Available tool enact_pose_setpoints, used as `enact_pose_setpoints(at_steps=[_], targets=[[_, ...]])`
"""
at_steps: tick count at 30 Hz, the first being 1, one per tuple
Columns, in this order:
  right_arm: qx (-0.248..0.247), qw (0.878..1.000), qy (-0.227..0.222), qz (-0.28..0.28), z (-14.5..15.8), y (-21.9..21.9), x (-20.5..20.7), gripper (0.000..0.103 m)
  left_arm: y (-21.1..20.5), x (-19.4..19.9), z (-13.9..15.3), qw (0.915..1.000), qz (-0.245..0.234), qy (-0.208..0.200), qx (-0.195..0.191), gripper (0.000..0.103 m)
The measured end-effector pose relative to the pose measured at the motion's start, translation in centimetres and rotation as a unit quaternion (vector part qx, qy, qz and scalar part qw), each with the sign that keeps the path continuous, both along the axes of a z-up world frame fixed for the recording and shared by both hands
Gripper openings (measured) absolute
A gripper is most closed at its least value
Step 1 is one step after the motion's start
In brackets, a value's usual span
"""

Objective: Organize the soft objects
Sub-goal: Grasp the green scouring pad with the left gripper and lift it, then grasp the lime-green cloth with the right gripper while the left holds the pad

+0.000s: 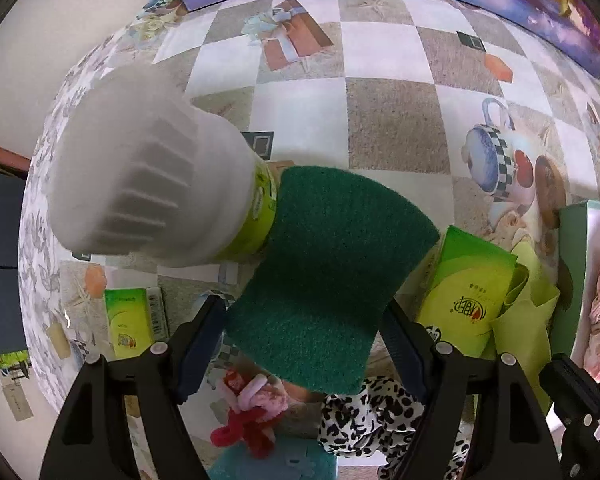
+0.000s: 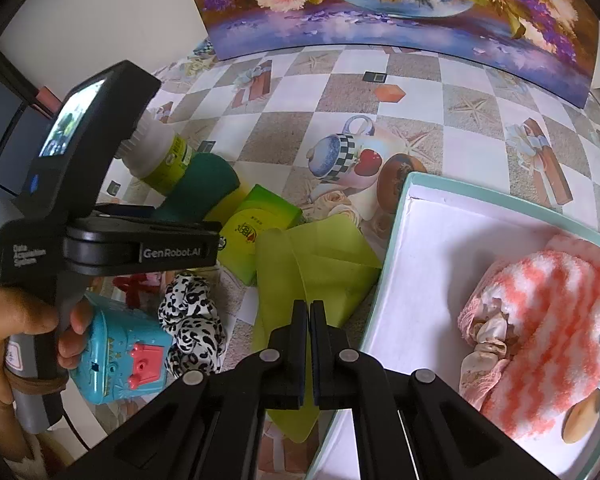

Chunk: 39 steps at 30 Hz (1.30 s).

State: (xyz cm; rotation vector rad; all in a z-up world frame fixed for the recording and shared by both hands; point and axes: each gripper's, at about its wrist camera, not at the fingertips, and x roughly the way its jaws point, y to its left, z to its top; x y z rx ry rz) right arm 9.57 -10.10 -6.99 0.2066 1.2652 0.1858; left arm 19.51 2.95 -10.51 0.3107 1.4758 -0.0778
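Note:
My left gripper [image 1: 304, 344] is shut on a dark green scouring pad [image 1: 324, 272] and holds it above the table; the pad also shows in the right wrist view [image 2: 204, 188]. Below it lie a black-and-white spotted scrunchie [image 1: 372, 416], also in the right view [image 2: 192, 320], and a red and pink hair tie [image 1: 252, 412]. My right gripper [image 2: 309, 316] is shut and empty, over a light green cloth [image 2: 320, 268]. To its right a mint box [image 2: 404, 240] holds a pink striped fluffy sock [image 2: 548, 320].
A white-capped bottle [image 1: 140, 184] lies on the checkered tablecloth next to the pad. Green tissue packs [image 1: 468, 296] [image 1: 132, 320] lie near. A blue toy [image 2: 120, 356] sits at the near left. A flower painting [image 2: 380, 12] stands at the back.

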Motion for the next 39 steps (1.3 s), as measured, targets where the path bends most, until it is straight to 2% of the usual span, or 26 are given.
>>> enact_pose_setpoints(at_steps=[6,13,20,27,32,39], targets=[[0.002,1.000,0.004,-0.003,-0.2,-0.1,0.1,0.002,-0.8,-0.1,0.2,1.0000,-0.008,0.003,-0.004,0.071],[0.013,1.000,-0.001,-0.006,0.2,-0.2,-0.1,0.002,-0.2,-0.8,0.6,0.9997,0.010,-0.008,-0.021,0.069],[0.027,1.000,-0.004,-0.009,0.4,-0.6,-0.4,0.001,0.4,-2.0,2.8,0.9977,0.034,-0.049,-0.034,0.069],[0.041,0.999,-0.013,-0.031,0.6,-1.8,-0.4,0.004,1.1,-4.4,5.5,0.9903,0.082,-0.095,-0.059,0.069],[0.037,0.999,-0.016,-0.026,0.7,-1.4,-0.2,0.004,1.9,-6.3,6.1,0.9846,0.115,-0.114,-0.067,0.069],[0.004,1.000,-0.004,-0.009,-0.3,0.1,0.1,0.008,2.7,-6.5,7.6,0.9810,0.117,-0.137,-0.072,0.070]])
